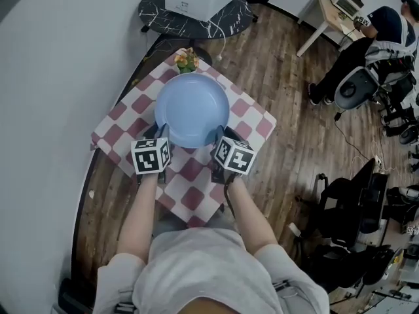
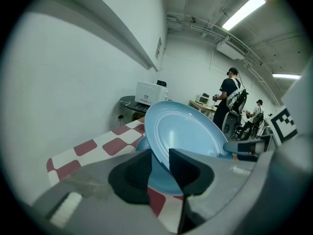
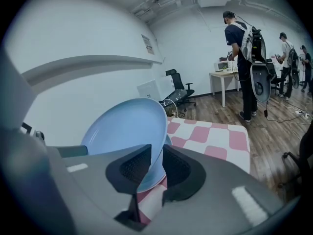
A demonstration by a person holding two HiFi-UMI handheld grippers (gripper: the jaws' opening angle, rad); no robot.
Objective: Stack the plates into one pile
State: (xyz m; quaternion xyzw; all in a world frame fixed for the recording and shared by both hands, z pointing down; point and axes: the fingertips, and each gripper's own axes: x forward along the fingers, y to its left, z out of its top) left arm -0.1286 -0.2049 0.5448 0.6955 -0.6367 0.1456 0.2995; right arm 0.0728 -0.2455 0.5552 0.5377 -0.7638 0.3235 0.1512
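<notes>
Left gripper (image 2: 160, 163), at about 7 o'clock on the plate (image 1: 192, 110): its jaws are closed on the near rim, one pad on either face. You can see the rim running between them in the left gripper view.

Plate: pale blue, off the cloth and tilted. It sits over the middle of the checked table (image 1: 196, 195). The edge of a second blue plate (image 2: 140, 143) shows just beneath it in both gripper views, so my judgement is that this is the placing step, with the pile not yet made.

Right gripper (image 3: 155, 163), at about 5 o'clock on the plate: its jaws are likewise clamped on the near rim.

Risks from here:
- Both your grips are on the near side, so the plate's weight hangs beyond them. A slack pad would let the far rim at 12 o'clock drop and strike the lower plate.
- If you release one side first, the plate will pivot on the other grip and land skewed.
- The under-rim pads may get trapped between the two plates. Pulling them out could then drag the top plate off centre.
- A small orange-and-green ornament (image 1: 186, 61) stands at 12 o'clock, near the far rim. Pushing the plate too far forward would knock it.
</notes>
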